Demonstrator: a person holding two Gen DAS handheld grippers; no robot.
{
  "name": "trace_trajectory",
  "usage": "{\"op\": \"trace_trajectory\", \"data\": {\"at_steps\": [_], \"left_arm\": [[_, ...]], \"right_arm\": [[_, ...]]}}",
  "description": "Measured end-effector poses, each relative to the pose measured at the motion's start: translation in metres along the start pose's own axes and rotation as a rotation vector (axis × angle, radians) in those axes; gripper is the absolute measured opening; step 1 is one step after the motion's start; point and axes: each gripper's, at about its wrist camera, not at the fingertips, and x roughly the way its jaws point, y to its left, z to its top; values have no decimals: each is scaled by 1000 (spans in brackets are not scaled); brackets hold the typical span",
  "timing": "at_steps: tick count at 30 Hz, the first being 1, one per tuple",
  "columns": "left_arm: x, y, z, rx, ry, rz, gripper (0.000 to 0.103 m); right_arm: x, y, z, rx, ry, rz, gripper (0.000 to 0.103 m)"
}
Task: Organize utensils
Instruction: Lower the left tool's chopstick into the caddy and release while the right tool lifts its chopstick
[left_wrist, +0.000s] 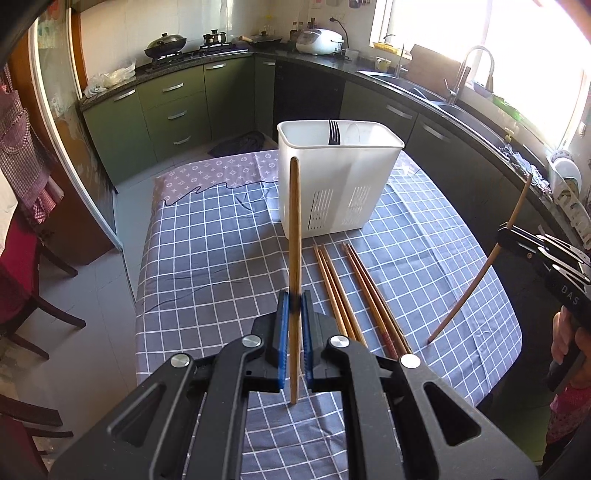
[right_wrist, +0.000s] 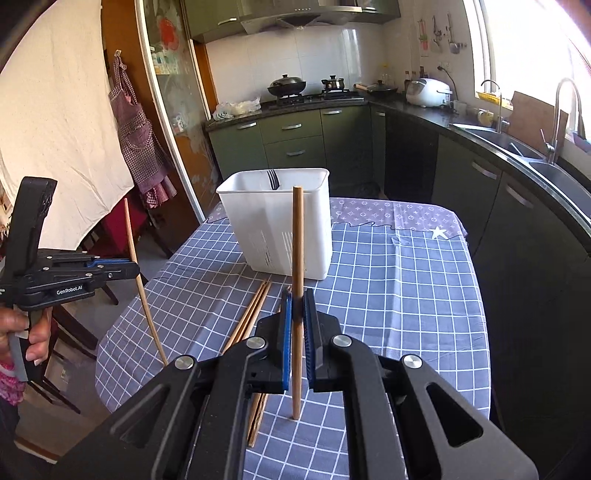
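Note:
My left gripper (left_wrist: 294, 301) is shut on a wooden chopstick (left_wrist: 294, 240) held upright, its lower tip just above the cloth. My right gripper (right_wrist: 296, 299) is shut on another upright chopstick (right_wrist: 297, 251); this one also shows at the right of the left wrist view (left_wrist: 476, 280). The left gripper with its chopstick (right_wrist: 142, 291) shows at the left of the right wrist view. A white utensil holder (left_wrist: 340, 181) with a dark fork (left_wrist: 333, 133) in it stands ahead at mid table; it also shows in the right wrist view (right_wrist: 280, 225). Several chopsticks (left_wrist: 354, 295) lie on the cloth before it.
The table carries a grey checked tablecloth (left_wrist: 214, 258). Dark wooden chairs (left_wrist: 22, 295) stand to the left. Green kitchen cabinets (left_wrist: 173, 107) and a counter with a sink (left_wrist: 417, 86) run behind and along the right.

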Motion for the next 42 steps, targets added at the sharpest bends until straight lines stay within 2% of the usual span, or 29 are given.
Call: {"op": "trace_trajectory", "data": {"at_steps": [15,21,27,35,42], "left_arm": [[-9,-1,4,10,-18,-3,7],[-14,-5,19,19,-37,-13,7],[-24,-17,54,39,-52,-36,7],[-55,-31,119,42,-103,-72,7],[-68,-39,171,30,-163,-45,7]], "right_arm": [[-6,-1,-9,-1,-4,19,7],[-4,0,-8,-4,-1,27,7],[-3,-2,-9,-6,-2,31,7],[-2,-8,-8,1,0,41,7],[-4,-12,-10,1,-8,51,7]]}}
